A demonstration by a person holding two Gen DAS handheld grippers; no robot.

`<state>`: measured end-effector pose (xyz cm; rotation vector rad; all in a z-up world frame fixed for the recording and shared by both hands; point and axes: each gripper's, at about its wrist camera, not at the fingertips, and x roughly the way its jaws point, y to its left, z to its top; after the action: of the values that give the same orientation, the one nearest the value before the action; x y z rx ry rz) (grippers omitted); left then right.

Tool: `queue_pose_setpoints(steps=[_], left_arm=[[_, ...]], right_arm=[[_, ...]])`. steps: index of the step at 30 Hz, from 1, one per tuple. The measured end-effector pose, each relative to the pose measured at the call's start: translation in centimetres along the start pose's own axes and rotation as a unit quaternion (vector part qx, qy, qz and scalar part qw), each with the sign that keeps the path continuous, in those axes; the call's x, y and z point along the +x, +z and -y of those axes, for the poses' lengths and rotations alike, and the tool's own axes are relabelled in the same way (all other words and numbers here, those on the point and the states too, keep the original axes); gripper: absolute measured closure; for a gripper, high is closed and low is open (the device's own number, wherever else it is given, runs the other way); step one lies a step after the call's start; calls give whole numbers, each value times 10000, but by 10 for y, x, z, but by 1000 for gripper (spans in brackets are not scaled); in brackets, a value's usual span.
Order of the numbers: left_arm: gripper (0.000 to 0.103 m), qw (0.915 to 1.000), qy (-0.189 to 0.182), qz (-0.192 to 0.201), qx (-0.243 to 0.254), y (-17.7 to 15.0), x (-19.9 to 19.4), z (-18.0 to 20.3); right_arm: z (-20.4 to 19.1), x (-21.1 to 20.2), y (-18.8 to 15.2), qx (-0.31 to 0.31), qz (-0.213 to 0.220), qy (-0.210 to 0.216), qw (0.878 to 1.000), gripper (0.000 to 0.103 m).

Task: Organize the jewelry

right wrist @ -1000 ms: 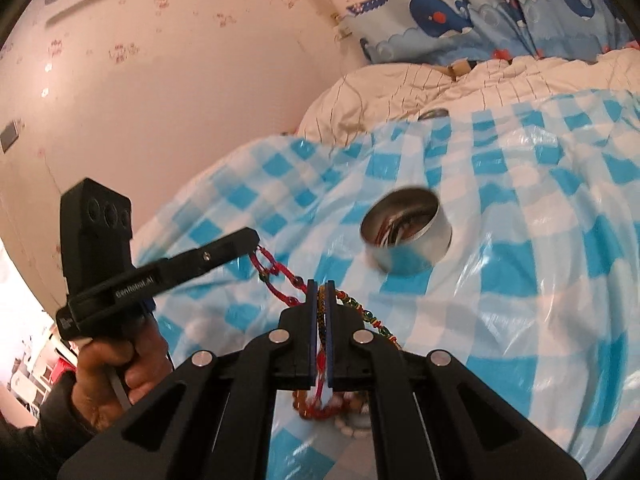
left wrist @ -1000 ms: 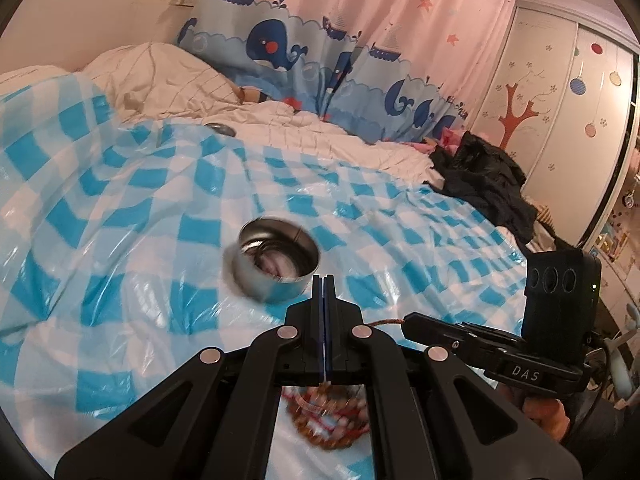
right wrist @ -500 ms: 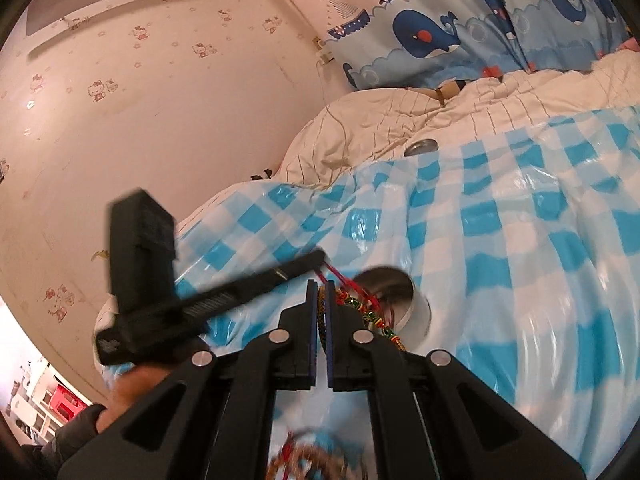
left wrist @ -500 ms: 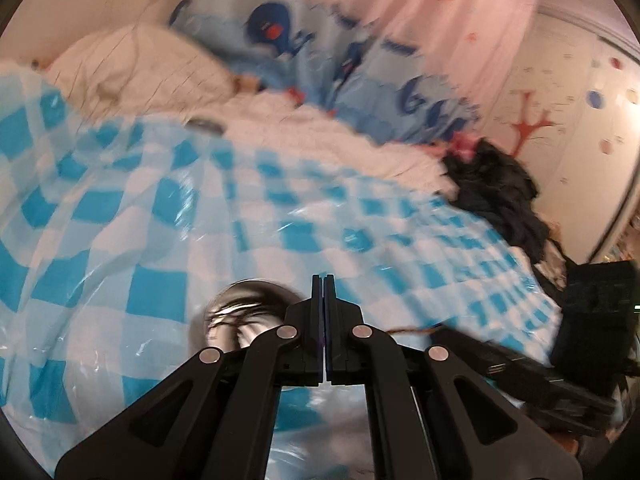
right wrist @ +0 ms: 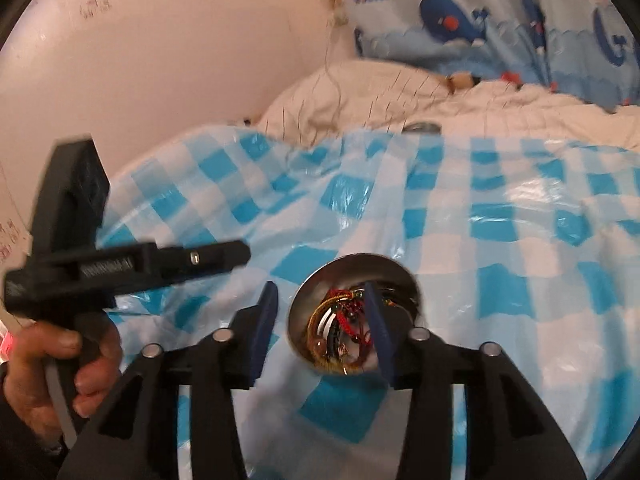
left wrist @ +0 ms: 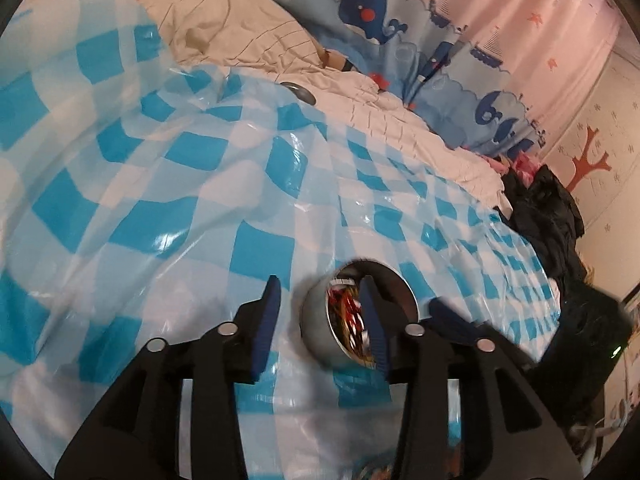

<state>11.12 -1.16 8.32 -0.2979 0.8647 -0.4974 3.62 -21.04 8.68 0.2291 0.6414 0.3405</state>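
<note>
Black with blue pads, the left gripper [left wrist: 320,308] has just been opening; its jaws stand apart with nothing pressed between them, and the right finger [left wrist: 370,320] hangs over the mouth of a small round metal tin [left wrist: 316,320]. The right gripper [right wrist: 320,308] has likewise just been opening and grips nothing, its right finger [right wrist: 374,320] in front of the same tin [right wrist: 298,320]. Inside the tin lies the jewelry [right wrist: 346,318]: a tangle of red cord, green and dark beads and a gold-coloured ring or bangle, heaped against the shiny wall. In the left view the same heap [left wrist: 348,320] shows as red and yellow strands. The tin sits on a glossy blue-and-white checked plastic sheet [right wrist: 500,240] spread over a bed. A hand [right wrist: 52,376] at the left of the right view holds the left gripper's handle. Beyond are a rumpled cream quilt [left wrist: 240,24] and a whale-print curtain [left wrist: 372,4].
</note>
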Motion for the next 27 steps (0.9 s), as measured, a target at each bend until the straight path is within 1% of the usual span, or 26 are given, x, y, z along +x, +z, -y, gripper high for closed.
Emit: queue_pose_setpoints(steps=[2, 5, 6, 7, 8, 9, 11, 12, 14, 18, 20, 23, 27], left_arm=[[55, 9999, 30, -7, 100, -13, -13, 5], [50, 9992, 143, -93, 354, -40, -27, 15], [49, 9988, 190, -123, 436, -50, -31, 19], [45, 9981, 271, -143, 526, -62, -35, 24], [40, 9979, 307, -127, 556, -71, -40, 25], [37, 9977, 357, -78, 566, -82, -46, 27], [27, 9978, 433, 17, 499, -97, -54, 30], [26, 9979, 452, 39, 465, -105, -57, 30], [24, 9979, 457, 6, 467, -113, -59, 32], [21, 9967, 541, 9, 612, -118, -63, 37], [17, 9970, 512, 54, 579, -118, -67, 37], [15, 9979, 479, 113, 425, -114, -70, 35], [14, 9985, 412, 76, 350, -111, -68, 39]], right_arm=[[0, -20, -7, -11, -7, -54, 10000, 58], [2, -49, -35, 69, -189, -257, 9995, 53], [5, -58, -48, 161, -250, -298, 9991, 49], [7, -65, -60, 256, -303, -368, 9985, 46], [11, -72, -74, 409, -348, -501, 9973, 40], [15, -75, -83, 547, -371, -602, 9960, 37], [25, -78, -100, 918, -411, -812, 9916, 36], [27, -78, -105, 1001, -392, -898, 9901, 36], [30, -75, -113, 1008, -306, -1117, 9881, 36], [25, -77, -122, 865, -73, -1394, 9864, 36], [24, -81, -124, 828, 19, -1427, 9863, 32], [25, -80, -125, 825, -10, -1391, 9868, 27], [24, -77, -124, 786, -70, -1410, 9869, 25]])
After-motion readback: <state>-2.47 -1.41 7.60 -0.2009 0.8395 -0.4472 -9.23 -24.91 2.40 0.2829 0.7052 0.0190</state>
